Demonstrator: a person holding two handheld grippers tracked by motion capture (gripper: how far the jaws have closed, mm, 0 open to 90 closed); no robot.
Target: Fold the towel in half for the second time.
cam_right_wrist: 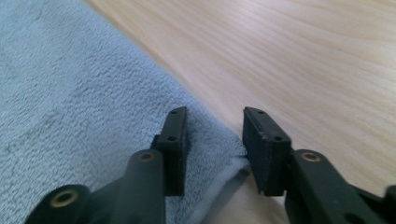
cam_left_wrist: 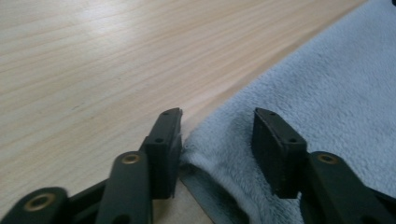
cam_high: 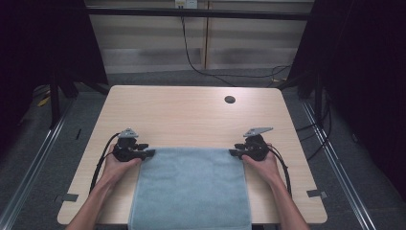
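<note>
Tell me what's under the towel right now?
The towel lies flat on the wooden table, its near edge hanging over. Anything beneath the cloth is covered.

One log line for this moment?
towel: flat on table | left gripper: open, straddling far-left corner | right gripper: open, straddling far-right corner

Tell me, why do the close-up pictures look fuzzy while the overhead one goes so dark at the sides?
High view: light falls on the table; the surroundings sink into black. Left gripper view: the towel and the wood grain blur with distance, with pale glare top left. Right gripper view: soft throughout, the towel's corner casting a shadow.
</note>
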